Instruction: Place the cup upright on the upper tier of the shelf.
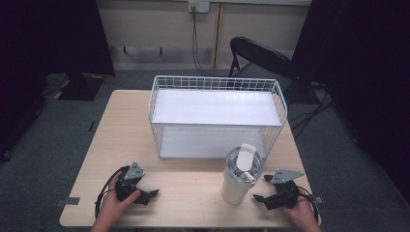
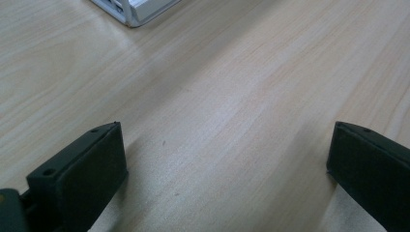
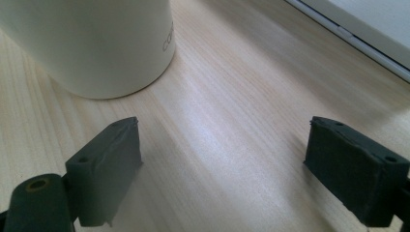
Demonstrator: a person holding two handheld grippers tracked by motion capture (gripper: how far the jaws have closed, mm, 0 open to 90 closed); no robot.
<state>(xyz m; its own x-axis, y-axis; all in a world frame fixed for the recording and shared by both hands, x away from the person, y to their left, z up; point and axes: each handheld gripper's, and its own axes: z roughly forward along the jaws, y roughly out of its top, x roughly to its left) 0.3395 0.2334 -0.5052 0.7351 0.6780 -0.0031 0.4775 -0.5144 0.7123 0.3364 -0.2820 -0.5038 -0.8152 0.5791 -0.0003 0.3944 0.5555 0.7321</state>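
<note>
Near the tabletop's front edge, right of centre: cream tumbler, upright, lidded. Right gripper just beside it, left gripper well apart, both jaws spread, empty. Likely rigid, slick, top-heavy; grip mid-body.

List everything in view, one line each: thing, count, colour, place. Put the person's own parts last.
tumbler: one, cream with a clear lid and handle, upright on the near right of the table, just left of the right gripper.
wire rack: one, white, two shelves, on the far middle of the table.
table: one, light wood, centre of the high view.
folding chair: one, black, behind the table at the right.
wall socket with cable: one, white socket, black cable, back wall.
left gripper: one, black, near left of the table, jaws open, holding nothing.
right gripper: one, black, near right, jaws open, beside the tumbler.
hands: two, at the bottom edge, one on each gripper.
</note>
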